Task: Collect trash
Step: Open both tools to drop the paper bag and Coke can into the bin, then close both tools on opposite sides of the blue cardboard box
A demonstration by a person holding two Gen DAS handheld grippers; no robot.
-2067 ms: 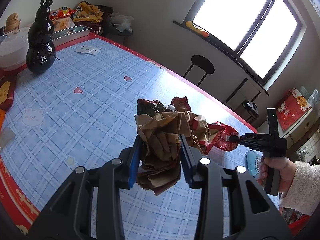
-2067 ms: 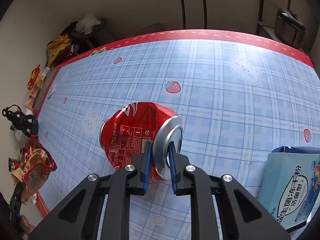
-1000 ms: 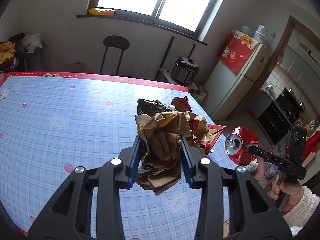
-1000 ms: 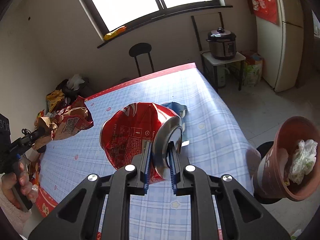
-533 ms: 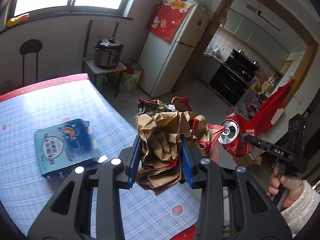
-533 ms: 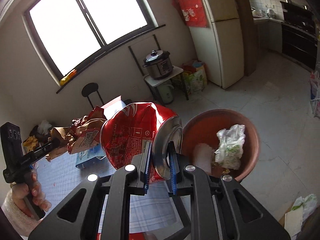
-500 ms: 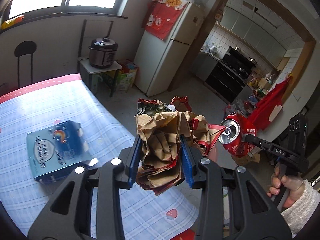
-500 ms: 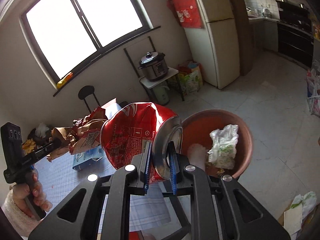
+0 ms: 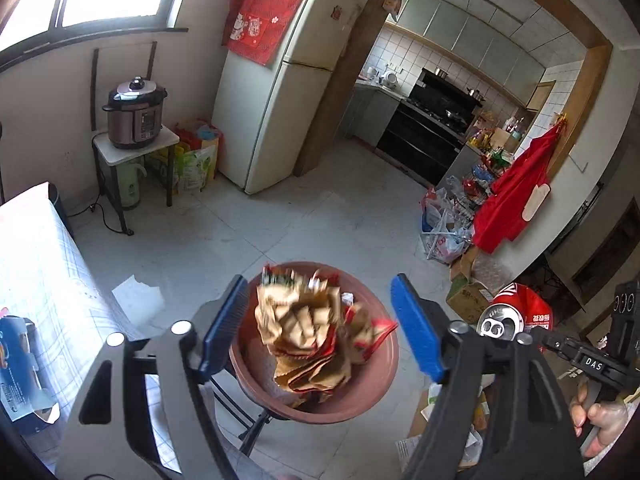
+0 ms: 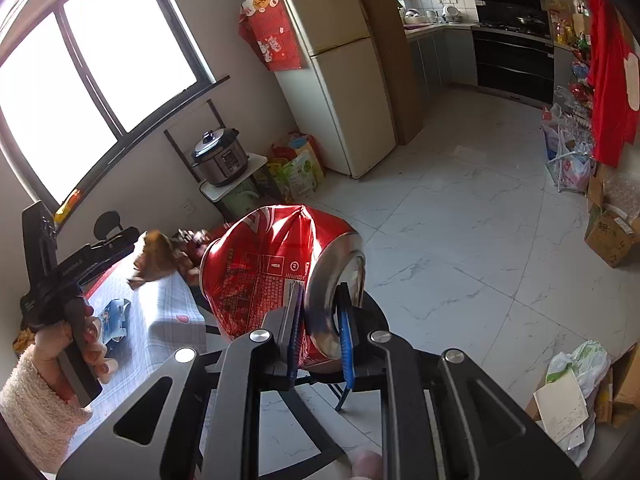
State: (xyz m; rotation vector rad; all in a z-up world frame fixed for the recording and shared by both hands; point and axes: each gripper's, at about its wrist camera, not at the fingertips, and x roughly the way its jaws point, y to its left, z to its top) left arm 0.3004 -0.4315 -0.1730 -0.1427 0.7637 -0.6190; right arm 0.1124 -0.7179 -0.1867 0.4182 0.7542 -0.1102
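My left gripper (image 9: 319,292) hangs over a reddish-brown basin (image 9: 384,380) on a black stand, and its jaws are opening wide. A crumpled wad of brown and red wrappers (image 9: 308,336) is between the blue pads (image 9: 222,324), blurred and loose, touching neither, right above the basin. To its right, my right gripper (image 10: 320,300) is shut on the rim of a crushed red drink can (image 10: 260,272), which also shows in the left wrist view as the can (image 9: 516,312). In the right wrist view the wad (image 10: 154,254) shows at the left, in front of the left gripper, and the can hides the basin.
The table with a blue plaid cloth (image 9: 36,264) lies at the left and bears a blue carton (image 9: 16,364). Beyond it stand a pressure cooker (image 9: 134,118) on a small table and a fridge (image 9: 280,120). Bags and boxes (image 9: 448,232) crowd the floor on the right.
Both hands swung from the table round to the basin. The left jaws have spread and the wrapper wad has slipped free of the pads. The can stays gripped.
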